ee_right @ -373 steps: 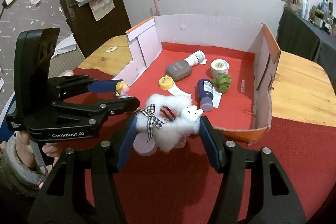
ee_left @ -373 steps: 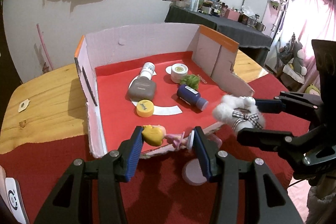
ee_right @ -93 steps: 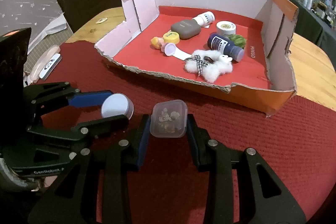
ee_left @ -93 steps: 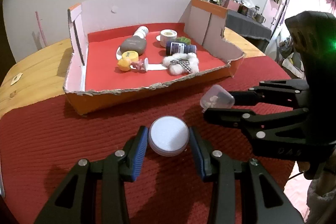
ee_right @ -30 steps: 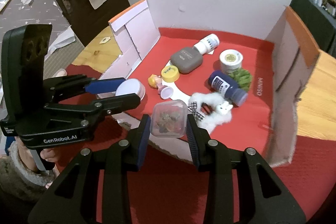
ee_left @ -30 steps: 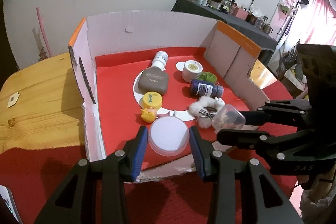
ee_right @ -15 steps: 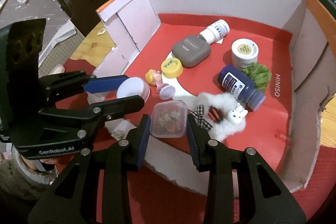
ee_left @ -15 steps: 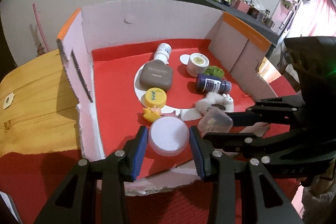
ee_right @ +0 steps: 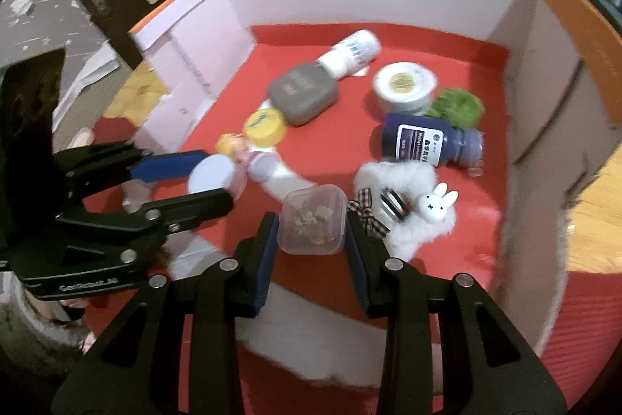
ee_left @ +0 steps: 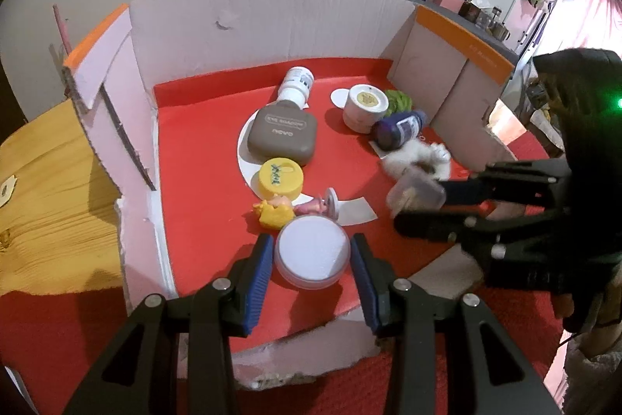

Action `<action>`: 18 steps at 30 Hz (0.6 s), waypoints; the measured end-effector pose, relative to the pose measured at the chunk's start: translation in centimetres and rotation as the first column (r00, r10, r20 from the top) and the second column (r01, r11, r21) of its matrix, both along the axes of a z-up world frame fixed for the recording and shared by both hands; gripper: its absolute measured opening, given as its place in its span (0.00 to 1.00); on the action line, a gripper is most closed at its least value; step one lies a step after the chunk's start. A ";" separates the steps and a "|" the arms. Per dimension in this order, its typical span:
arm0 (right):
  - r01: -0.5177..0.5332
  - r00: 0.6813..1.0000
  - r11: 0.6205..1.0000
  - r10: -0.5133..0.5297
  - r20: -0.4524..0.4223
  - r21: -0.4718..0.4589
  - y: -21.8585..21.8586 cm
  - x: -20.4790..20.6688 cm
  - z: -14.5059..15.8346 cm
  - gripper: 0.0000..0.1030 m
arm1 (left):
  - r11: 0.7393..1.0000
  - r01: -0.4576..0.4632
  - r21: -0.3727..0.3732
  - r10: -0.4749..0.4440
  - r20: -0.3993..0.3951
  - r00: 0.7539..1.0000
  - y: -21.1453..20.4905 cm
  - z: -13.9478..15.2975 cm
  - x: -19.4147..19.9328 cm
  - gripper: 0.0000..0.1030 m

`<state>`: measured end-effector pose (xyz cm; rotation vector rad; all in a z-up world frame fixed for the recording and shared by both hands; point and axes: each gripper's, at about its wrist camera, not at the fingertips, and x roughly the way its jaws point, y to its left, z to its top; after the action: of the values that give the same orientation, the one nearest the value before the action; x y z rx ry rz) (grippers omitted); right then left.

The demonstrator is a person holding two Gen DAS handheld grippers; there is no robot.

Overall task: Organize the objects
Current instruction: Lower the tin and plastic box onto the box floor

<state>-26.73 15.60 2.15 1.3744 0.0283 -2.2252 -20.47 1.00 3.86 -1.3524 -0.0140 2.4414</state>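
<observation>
Claws both loaded, both over the cardboard box (ee_left: pixel 272 14). Left claw (ee_left: pixel 312 257) is clamped on a round white-lidded jar (ee_left: pixel 312 255), held above the red box floor near the front wall, just in front of the yellow-haired doll (ee_left: pixel 280 212). Right claw (ee_right: pixel 313 220) is clamped on a small clear square container (ee_right: pixel 313 220) with brownish bits inside, held next to the white fluffy bunny toy (ee_right: pixel 412 216). Lying in the box: grey case (ee_left: pixel 283 137), yellow cap (ee_left: pixel 280 177), white bottle (ee_left: pixel 296 84), white tub (ee_left: pixel 365 104), dark blue bottle (ee_right: pixel 427 142), green pom-pom (ee_right: pixel 456 105). Box sits on a table with red cloth (ee_left: pixel 54 333).
</observation>
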 end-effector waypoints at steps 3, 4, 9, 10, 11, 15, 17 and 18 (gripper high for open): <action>0.023 1.000 1.000 -0.023 0.000 -0.009 0.8 -0.5 0.0 0.32 | 1.000 -0.008 0.002 0.008 0.007 1.000 0.1 -0.3 -0.5 0.41; 0.021 1.000 1.000 -0.021 -0.002 -0.010 0.8 -0.4 0.0 0.32 | 1.000 -0.011 0.002 0.011 0.008 1.000 0.1 -0.4 -0.7 0.41; -0.020 1.000 1.000 0.020 -0.001 -0.006 -0.4 -0.1 -0.2 0.32 | 0.999 -0.031 -0.019 0.031 -0.001 1.000 0.1 -0.5 -1.3 0.41; -0.021 1.000 1.000 0.021 -0.001 -0.001 -0.6 -0.1 -0.4 0.32 | 0.999 -0.034 -0.027 0.034 -0.005 0.999 0.2 -0.6 -1.3 0.41; -0.018 1.000 1.000 0.018 -0.005 -0.002 -0.6 -0.2 -0.4 0.32 | 0.999 -0.035 -0.033 0.035 -0.008 0.999 0.2 -0.6 -1.4 0.41; 0.013 1.000 1.000 -0.012 -0.027 0.017 -0.3 -0.6 -0.3 0.32 | 0.998 -0.046 -0.038 0.046 -0.016 0.999 0.3 -0.7 -1.7 0.41; 0.023 0.999 1.000 -0.022 -0.031 0.019 -0.1 -0.7 -0.4 0.32 | 0.998 -0.052 -0.041 0.051 -0.022 0.998 0.3 -0.8 -1.8 0.41; 0.024 0.999 1.000 -0.024 -0.030 0.015 0.0 -0.8 -0.4 0.32 | 0.997 -0.054 -0.046 0.053 -0.028 0.998 0.4 -0.9 -1.7 0.41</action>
<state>-27.48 15.59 1.73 1.3570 0.0400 -2.2695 -22.17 1.36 2.99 -1.3553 0.0135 2.5185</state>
